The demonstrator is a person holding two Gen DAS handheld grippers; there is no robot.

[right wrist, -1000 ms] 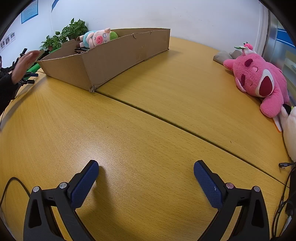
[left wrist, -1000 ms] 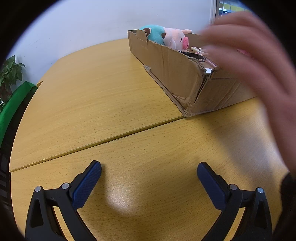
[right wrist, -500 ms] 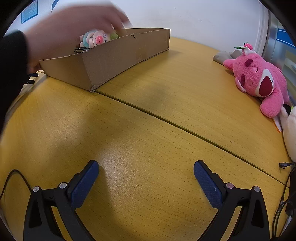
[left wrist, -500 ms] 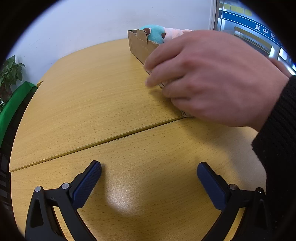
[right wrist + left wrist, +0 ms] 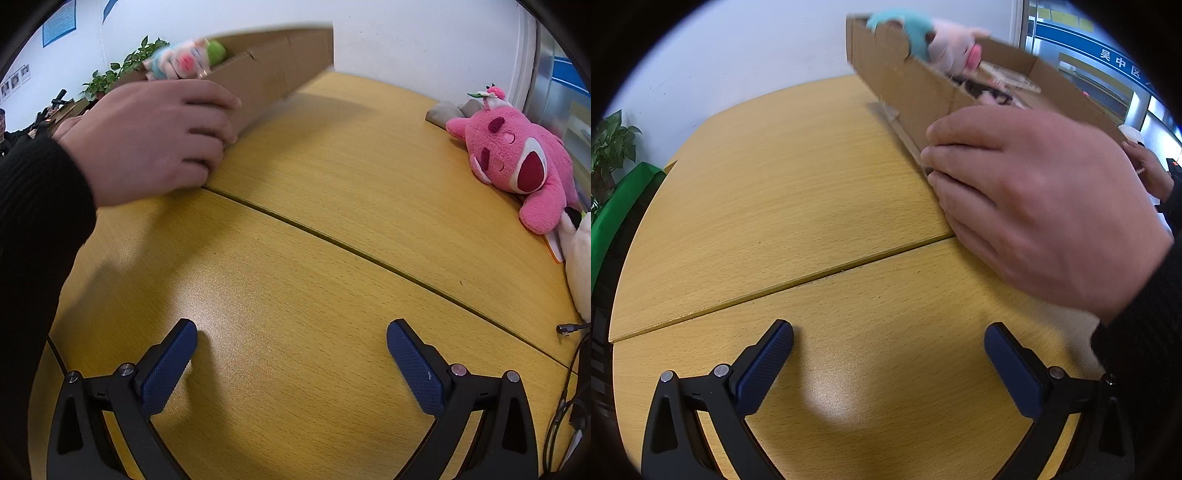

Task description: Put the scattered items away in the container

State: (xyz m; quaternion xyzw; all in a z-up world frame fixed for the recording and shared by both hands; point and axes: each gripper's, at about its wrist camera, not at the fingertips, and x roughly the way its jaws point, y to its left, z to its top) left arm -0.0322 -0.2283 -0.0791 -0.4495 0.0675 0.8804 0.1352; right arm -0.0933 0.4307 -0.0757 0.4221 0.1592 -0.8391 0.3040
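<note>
The left gripper [image 5: 888,363] is resting with jaws spread and empty; ahead and to their right, a bare hand [image 5: 1045,206] is gripping the tilted cardboard box [image 5: 908,81], its long axis running away from the jaws. The right gripper [image 5: 291,362] is likewise lying spread and empty, with the pink plush [image 5: 517,162] far ahead to its right, nearer this arm.
</note>
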